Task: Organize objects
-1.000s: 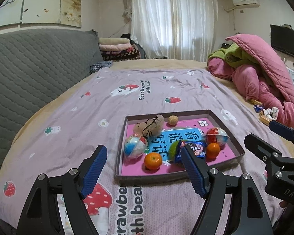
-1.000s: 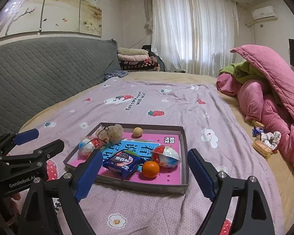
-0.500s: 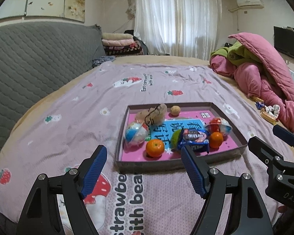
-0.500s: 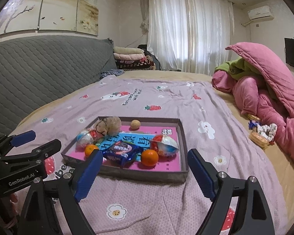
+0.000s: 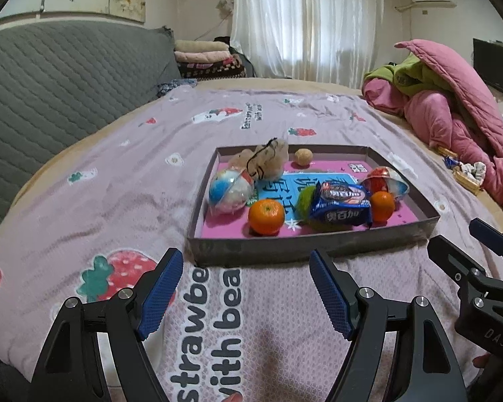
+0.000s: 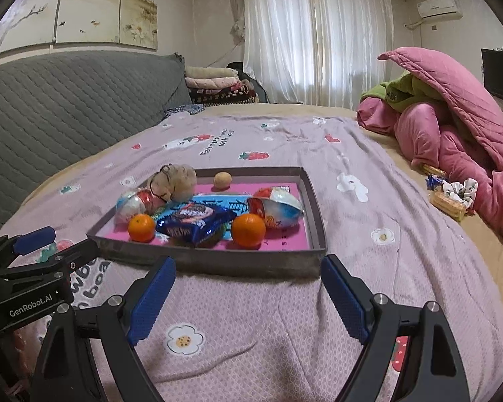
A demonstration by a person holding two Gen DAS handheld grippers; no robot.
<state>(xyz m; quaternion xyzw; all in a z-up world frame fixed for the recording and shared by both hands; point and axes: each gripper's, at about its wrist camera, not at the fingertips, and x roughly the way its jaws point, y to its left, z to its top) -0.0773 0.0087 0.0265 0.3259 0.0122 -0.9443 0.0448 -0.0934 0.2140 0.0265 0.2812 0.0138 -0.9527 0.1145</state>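
1. Ahead of both grippers, a shallow cardboard tray (image 5: 313,243) sits on the bedspread (image 5: 124,201). It holds two oranges, a blue snack packet (image 5: 340,204), foil-wrapped eggs, a plush toy (image 5: 268,162) and a walnut.
2. We judge the near orange (image 5: 266,216) firm, light and liable to roll; grip it across its middle. The packet looks crinkly and slippery.
3. Our left gripper (image 5: 246,289) is wide open and empty, just short of the tray's near wall.
4. Our right gripper (image 6: 248,296) is likewise wide open, holding nothing.
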